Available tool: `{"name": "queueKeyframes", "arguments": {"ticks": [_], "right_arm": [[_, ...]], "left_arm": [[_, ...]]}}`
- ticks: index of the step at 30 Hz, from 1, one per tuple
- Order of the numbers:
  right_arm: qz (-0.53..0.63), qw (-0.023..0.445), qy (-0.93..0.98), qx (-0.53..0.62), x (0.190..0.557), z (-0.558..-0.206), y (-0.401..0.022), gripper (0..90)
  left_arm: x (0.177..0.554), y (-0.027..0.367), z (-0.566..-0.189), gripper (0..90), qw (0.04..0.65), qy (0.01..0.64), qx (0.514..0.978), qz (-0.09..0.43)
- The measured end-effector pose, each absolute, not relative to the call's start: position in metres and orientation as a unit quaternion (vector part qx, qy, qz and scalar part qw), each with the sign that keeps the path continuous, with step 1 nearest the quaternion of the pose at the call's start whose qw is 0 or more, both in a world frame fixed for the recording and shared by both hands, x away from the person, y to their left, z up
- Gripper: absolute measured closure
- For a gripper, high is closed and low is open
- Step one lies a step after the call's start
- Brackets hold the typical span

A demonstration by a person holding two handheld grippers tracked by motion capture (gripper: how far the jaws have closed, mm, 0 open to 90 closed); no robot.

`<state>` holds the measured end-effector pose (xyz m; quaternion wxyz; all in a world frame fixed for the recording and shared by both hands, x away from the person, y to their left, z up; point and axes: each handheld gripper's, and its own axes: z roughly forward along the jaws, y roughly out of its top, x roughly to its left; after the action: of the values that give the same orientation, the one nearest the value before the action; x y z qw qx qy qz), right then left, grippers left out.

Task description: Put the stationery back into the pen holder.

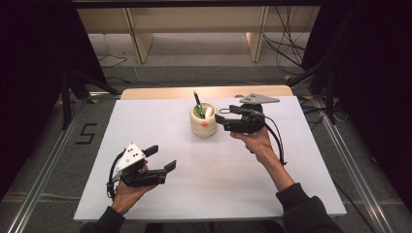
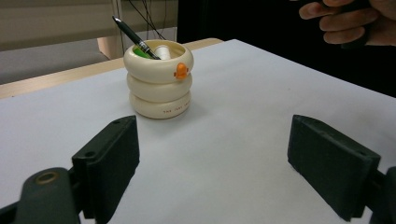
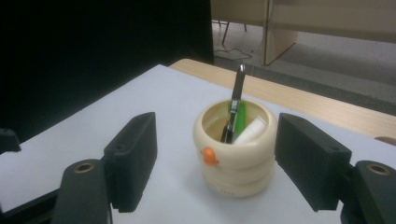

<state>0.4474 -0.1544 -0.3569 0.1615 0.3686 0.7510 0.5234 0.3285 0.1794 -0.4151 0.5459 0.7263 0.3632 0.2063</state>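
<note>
White worktop (image 1: 160, 121) carries a cream ringed holder (image 1: 203, 120) with a pen (image 1: 197, 104) near its far edge. Right gripper (image 3: 215, 163), fingers spread, faces the holder, seemingly approaching; closing in comes next. Left gripper (image 1: 160, 158) waits well apart, fingers spread.

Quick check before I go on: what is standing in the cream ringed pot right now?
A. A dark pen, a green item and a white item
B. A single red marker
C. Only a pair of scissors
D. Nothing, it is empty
A: the right gripper view looks into the cream pot and shows a dark pen leaning up out of it, with a green item and a white item beside it.
</note>
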Motion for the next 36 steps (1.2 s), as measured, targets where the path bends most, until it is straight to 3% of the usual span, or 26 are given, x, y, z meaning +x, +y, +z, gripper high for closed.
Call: {"name": "queueKeyframes", "arguments": {"ticks": [36], "right_arm": [[0.544,0.168,0.758,0.319,0.355,-0.401,-0.199,22.2]], "left_arm": [[0.33,0.183,-0.416,16.2,0.552,0.368,0.724,0.192]]}}
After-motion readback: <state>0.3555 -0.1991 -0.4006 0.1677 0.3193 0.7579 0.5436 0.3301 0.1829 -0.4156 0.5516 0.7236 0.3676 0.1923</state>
